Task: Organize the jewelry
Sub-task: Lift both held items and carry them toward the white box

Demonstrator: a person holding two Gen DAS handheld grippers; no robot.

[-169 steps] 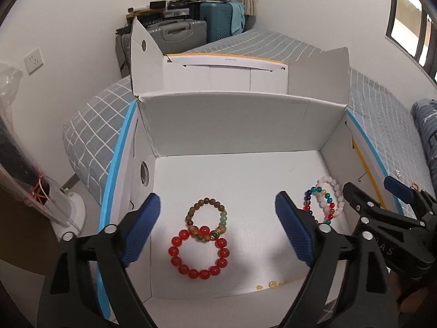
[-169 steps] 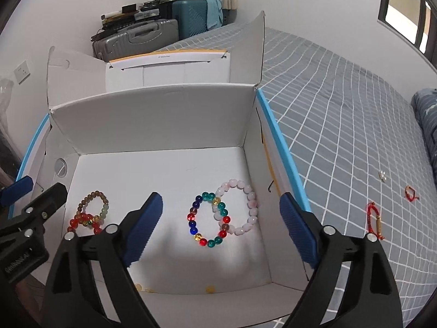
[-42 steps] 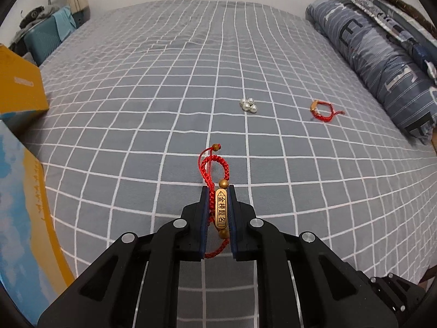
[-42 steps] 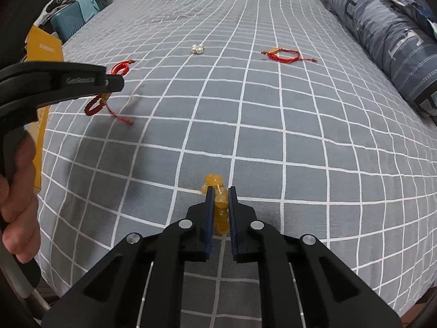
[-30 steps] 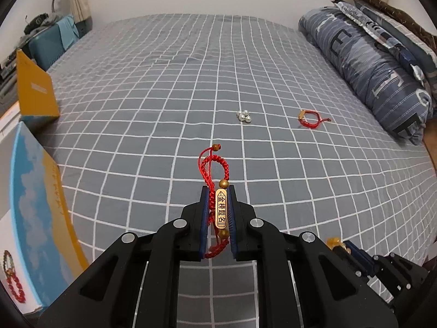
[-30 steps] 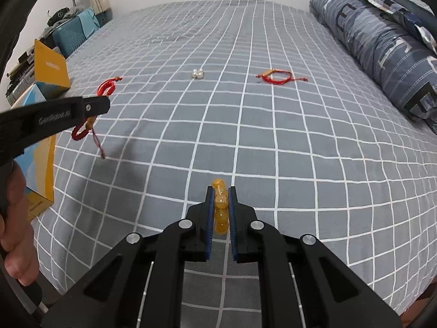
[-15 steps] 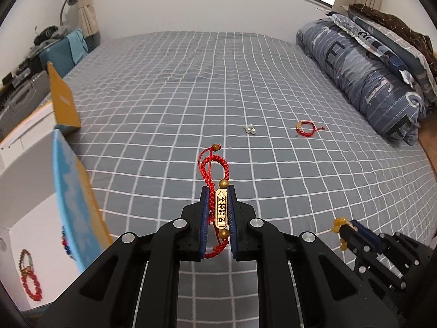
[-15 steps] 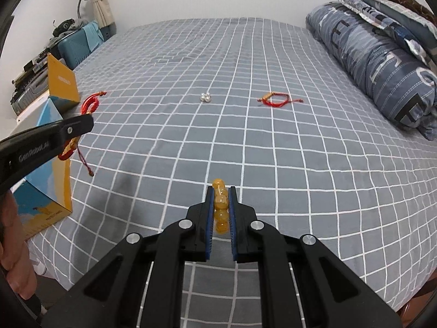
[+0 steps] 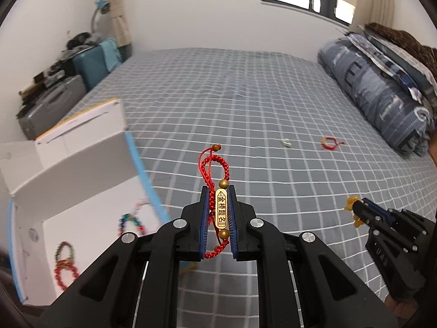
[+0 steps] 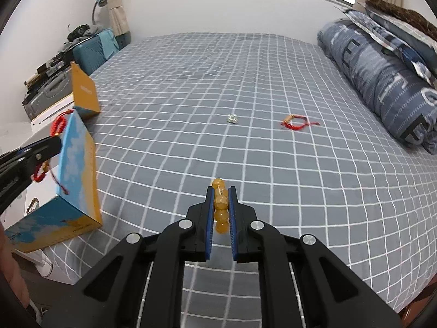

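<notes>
My left gripper is shut on a red braided cord bracelet with a gold plate, held above the grey checked bed. It also shows at the left of the right wrist view. My right gripper is shut on a yellow bead bracelet, seen too at the right of the left wrist view. The open white box lies at the left, with bead bracelets inside. Another red cord bracelet and small silver beads lie on the bed.
A rolled blue duvet lies along the bed's right side. Suitcases and clutter stand by the wall at the far left. The box's blue and orange outer wall stands at the bed's left edge.
Both grippers have risen and drawn back left with their bracelets. The white box has come further into the left wrist view, its inside now showing.
</notes>
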